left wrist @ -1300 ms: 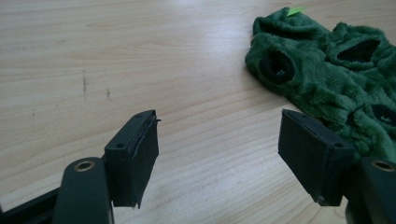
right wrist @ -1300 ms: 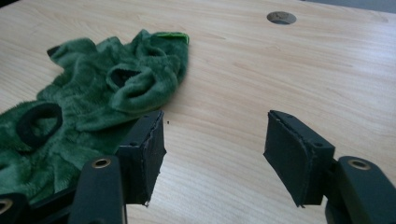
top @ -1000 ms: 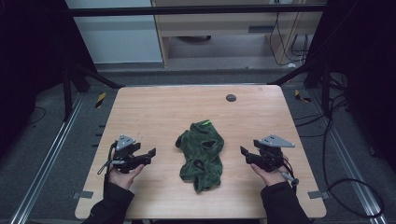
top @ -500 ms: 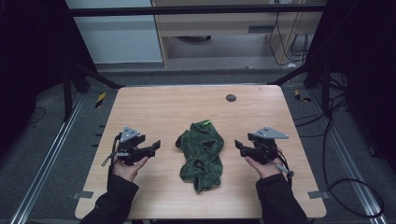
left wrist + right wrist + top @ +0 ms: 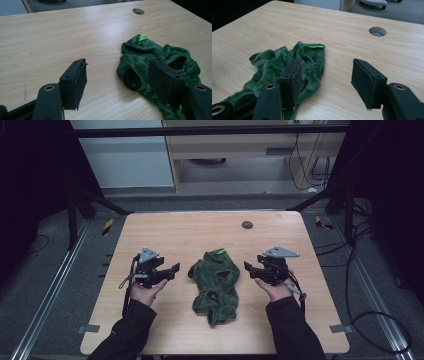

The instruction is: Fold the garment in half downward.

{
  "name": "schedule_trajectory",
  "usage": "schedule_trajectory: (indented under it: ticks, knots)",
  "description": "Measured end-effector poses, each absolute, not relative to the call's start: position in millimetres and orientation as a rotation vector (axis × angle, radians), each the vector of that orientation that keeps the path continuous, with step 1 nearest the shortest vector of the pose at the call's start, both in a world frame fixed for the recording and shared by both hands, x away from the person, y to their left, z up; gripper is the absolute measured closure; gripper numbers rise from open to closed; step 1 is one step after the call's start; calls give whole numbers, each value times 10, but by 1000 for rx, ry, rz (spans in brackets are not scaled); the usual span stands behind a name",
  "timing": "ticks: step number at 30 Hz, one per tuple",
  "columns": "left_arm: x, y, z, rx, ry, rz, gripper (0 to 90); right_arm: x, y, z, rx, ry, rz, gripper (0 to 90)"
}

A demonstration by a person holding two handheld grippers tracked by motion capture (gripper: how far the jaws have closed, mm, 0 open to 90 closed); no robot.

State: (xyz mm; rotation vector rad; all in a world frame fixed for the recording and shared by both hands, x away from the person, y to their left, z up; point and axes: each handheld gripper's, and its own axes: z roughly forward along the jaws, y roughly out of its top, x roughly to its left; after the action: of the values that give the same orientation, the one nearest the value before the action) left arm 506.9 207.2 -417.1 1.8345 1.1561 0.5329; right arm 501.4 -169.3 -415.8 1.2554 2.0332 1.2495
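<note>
A crumpled green fleece garment [image 5: 216, 281] with a bright green tag lies in the middle of the wooden table [image 5: 200, 232]. A person's hands hold one gripper on each side of it. My left gripper [image 5: 170, 270] hovers just left of the garment, open, jaws pointing at it; in the left gripper view the garment [image 5: 136, 51] lies ahead right of the empty gripper [image 5: 117, 63]. My right gripper [image 5: 249, 268] hovers just right of it, open; its jaws have just closed a little with nothing between them [image 5: 328, 63]. The garment [image 5: 274, 63] lies ahead left.
A round cable hole [image 5: 247, 224] sits near the table's far edge, also seen as the hole [image 5: 138, 11] and hole [image 5: 377, 31]. Metal rails and cables run along the floor beside the table. A cabinet stands beyond the far edge.
Both hands have moved forward and inward, closing in on the garment from each side and rising slightly. The garment has not moved.
</note>
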Motion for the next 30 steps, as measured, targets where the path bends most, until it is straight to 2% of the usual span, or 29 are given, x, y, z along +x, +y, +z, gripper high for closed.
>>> schedule_trajectory:
  ticks: [30]
  knots:
    - [5485, 1695, -4283, 1891, 1120, 485, 335, 5422, -1454, -4335, 1304, 2070, 1219, 465]
